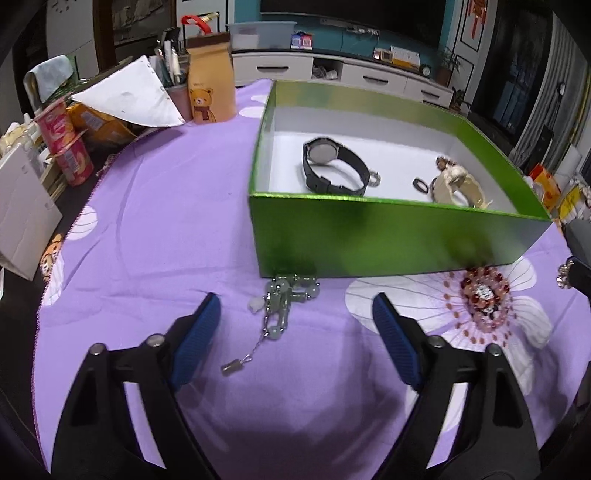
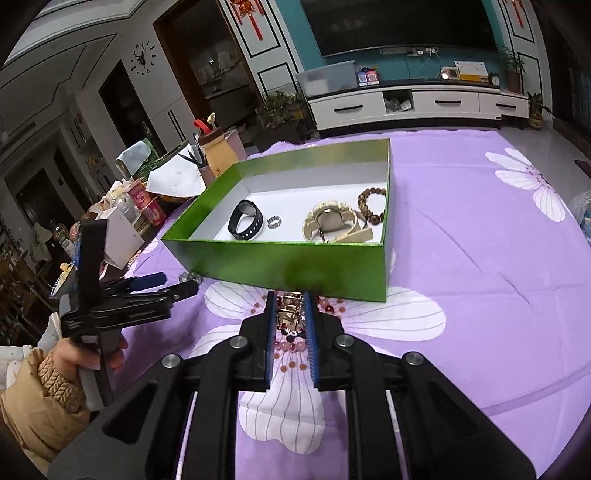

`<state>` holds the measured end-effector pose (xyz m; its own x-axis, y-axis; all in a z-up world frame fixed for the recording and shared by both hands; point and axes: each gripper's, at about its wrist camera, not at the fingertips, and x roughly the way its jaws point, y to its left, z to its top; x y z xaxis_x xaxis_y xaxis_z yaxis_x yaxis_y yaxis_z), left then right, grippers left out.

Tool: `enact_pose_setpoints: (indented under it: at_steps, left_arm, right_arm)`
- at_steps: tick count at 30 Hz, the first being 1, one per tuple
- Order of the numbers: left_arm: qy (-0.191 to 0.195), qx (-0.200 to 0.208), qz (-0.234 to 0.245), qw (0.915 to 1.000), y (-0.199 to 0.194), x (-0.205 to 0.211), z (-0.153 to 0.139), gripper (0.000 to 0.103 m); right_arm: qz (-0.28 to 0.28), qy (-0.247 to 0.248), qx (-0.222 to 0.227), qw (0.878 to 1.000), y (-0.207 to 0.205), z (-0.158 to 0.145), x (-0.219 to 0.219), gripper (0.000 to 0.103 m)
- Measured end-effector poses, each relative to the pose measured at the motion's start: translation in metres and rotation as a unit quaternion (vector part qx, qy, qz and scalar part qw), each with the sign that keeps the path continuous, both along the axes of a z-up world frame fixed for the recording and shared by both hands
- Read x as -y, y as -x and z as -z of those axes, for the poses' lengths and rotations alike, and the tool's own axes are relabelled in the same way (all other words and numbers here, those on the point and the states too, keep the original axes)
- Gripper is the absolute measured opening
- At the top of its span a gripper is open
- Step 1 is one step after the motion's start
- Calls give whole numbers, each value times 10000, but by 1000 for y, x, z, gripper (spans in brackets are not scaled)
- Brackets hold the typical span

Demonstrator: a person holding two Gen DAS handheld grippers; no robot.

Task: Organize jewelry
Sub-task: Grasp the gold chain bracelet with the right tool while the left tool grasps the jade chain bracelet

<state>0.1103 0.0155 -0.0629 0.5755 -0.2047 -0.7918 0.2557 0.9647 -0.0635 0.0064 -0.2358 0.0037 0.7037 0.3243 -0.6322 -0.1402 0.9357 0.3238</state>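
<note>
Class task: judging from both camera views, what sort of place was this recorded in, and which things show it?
Most likely a home living room: a large television hangs above a white drawer cabinet, and jewelry is being sorted on a table with a purple floral tablecloth.

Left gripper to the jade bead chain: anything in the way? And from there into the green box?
Nothing visible blocks the left gripper: its jaws stand open with the jade bead chain lying on the purple cloth just ahead, between them. Between chain and box interior stands only the green box near wall, which the chain lies against; it must be lifted over.
</note>
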Motion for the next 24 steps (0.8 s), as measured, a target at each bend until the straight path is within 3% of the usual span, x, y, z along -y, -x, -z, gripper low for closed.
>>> enact_pose_setpoints:
  at_steps: [6, 9, 15, 21, 22, 24]
  left_arm:
    - [-114, 20, -9, 9999, -9, 1, 10, 59]
    - [-102, 63, 40, 9999, -10, 0, 9, 41]
    - [-200, 166, 217, 9994, 3, 4, 10, 25]
    - [-22, 131, 130, 9998, 9, 6, 3, 17]
    - [36, 152, 123, 9998, 11, 6, 1, 7]
    - [189, 105, 126, 9997, 12, 4, -2, 6]
  right_arm:
    - [-64, 4, -40, 10000, -1, 2, -4, 15]
    - [-75, 8, -53, 10000, -1, 3, -5, 15]
    - [-81, 11, -95, 9999, -3, 5, -7, 15]
    - [-108, 10, -81, 9999, -2, 4, -10, 15]
    - [-113, 12, -75, 9999, 0, 3, -10, 15]
    - [-107, 18, -63, 9999, 0, 2, -9, 15]
